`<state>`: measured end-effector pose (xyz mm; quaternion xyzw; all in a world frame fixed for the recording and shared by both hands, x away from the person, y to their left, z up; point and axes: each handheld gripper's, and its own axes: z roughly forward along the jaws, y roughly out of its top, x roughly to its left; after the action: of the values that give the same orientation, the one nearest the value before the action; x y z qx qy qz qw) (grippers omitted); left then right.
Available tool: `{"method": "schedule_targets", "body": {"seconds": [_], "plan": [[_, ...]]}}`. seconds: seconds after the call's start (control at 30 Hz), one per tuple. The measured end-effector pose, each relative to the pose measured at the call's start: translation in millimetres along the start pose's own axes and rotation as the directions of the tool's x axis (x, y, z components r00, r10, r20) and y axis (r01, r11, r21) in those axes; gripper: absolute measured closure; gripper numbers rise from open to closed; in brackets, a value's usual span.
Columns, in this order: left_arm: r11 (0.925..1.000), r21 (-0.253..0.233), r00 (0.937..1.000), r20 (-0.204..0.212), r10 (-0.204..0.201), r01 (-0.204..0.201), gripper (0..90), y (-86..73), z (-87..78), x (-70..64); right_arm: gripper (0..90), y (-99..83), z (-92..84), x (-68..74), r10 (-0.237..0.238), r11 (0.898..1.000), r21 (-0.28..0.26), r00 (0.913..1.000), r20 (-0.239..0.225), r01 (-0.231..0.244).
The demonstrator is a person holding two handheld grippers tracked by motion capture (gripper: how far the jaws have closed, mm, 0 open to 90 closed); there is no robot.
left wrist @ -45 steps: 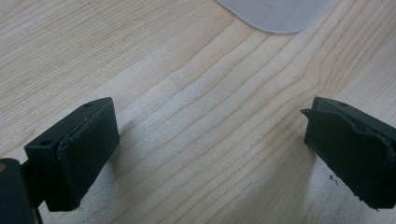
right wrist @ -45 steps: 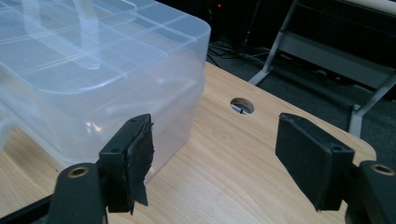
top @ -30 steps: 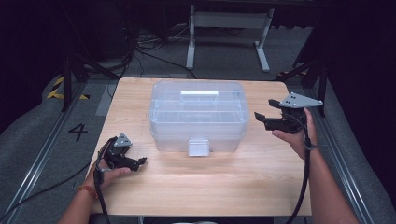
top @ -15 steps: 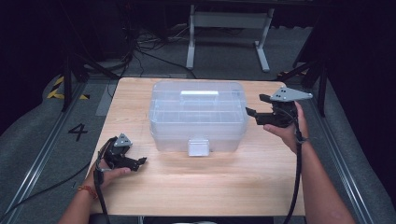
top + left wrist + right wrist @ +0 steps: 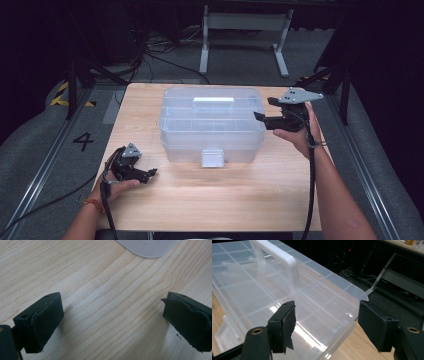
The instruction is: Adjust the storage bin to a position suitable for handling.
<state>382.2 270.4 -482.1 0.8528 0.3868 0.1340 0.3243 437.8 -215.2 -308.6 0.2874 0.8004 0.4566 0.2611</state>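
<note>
A clear plastic storage box point(image 5: 212, 125) with a white handle point(image 5: 213, 99) on its lid and a white latch point(image 5: 212, 157) at the front stands mid-table. My right gripper point(image 5: 262, 109) hovers at the box's right end, level with the lid and pointing left. In the right gripper view its jaws point(image 5: 327, 322) stand open over the lid's corner point(image 5: 332, 315), a little narrower than a moment ago and touching nothing, with the handle point(image 5: 284, 261) farther off. My left gripper point(image 5: 150, 174) rests open on the table at the front left. Bare wood lies between its pads point(image 5: 112, 322).
The wooden table point(image 5: 200, 200) has free room in front of the box and on both sides. In the left gripper view a rounded corner of the box point(image 5: 150, 247) shows at the top. Dark floor, cables and a metal stand point(image 5: 245, 30) lie beyond the far edge.
My right gripper has moved left and slightly up, from beside the box to its right end. The left gripper has stayed put.
</note>
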Motion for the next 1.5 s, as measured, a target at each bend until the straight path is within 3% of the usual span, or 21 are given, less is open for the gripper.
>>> {"method": "schedule_targets", "body": {"seconds": [0.33,0.4,0.47,0.8,0.9,0.97,1.0,1.03,1.13,1.4,1.43,1.5], "plan": [[0.9999,-0.006,0.9999,-0.010,0.012,-0.012,4.5,-3.3,-3.3,0.0,32.9,7.3,19.2,5.5,-0.011,1.000,0.011,0.9995,-0.030,0.011],[1.0000,-0.003,1.0000,-0.003,0.000,0.000,4.6,-4.6,-4.2,-0.9,33.8,8.9,22.4,6.7,-0.011,1.000,0.011,0.9992,-0.038,0.011],[0.9999,-0.007,0.9998,-0.012,0.015,-0.015,4.8,-4.8,-4.6,0.0,34.1,10.0,23.9,7.2,-0.011,1.000,0.011,0.9991,-0.042,0.011],[0.9999,-0.014,0.9998,-0.021,-0.006,0.006,5.0,-10.7,-8.9,-1.7,38.4,21.7,36.0,13.6,-0.044,0.999,0.019,0.9967,-0.068,0.046],[0.9998,-0.016,0.9994,-0.032,0.010,-0.011,5.0,-11.5,-10.1,-0.7,40.2,23.8,39.3,15.3,-0.046,0.998,0.028,0.9960,-0.077,0.049],[0.9999,-0.011,0.9997,-0.023,-0.012,0.012,5.0,-12.4,-10.9,-2.2,40.7,25.5,41.2,16.1,-0.051,0.998,0.029,0.9955,-0.080,0.053],[0.9999,-0.010,0.9995,-0.030,0.006,-0.007,5.1,-12.4,-11.3,-1.1,41.0,26.3,42.0,16.3,-0.052,0.998,0.029,0.9953,-0.082,0.054],[0.9999,-0.003,0.9997,-0.021,-0.015,0.015,5.2,-13.0,-11.8,-2.5,41.2,27.8,43.1,17.0,-0.051,0.998,0.031,0.9953,-0.083,0.054],[0.9999,-0.012,0.9995,-0.032,-0.002,0.002,5.2,-13.9,-12.5,-1.9,42.0,31.2,47.4,18.5,-0.057,0.998,0.034,0.9946,-0.086,0.060],[0.9998,-0.008,0.9995,-0.025,-0.019,0.018,5.4,-16.2,-14.1,-3.4,47.7,36.5,60.8,22.9,-0.077,0.994,0.068,0.9929,-0.091,0.083],[1.0000,-0.010,0.9993,-0.037,0.000,0.000,5.4,-15.8,-14.5,-2.2,48.0,36.8,62.3,22.8,-0.080,0.993,0.080,0.9929,-0.088,0.087],[1.0000,-0.007,0.9994,-0.033,-0.006,0.005,5.4,-15.9,-14.5,-2.6,49.0,38.2,63.0,21.4,-0.074,0.993,0.083,0.9934,-0.088,0.081]]}}
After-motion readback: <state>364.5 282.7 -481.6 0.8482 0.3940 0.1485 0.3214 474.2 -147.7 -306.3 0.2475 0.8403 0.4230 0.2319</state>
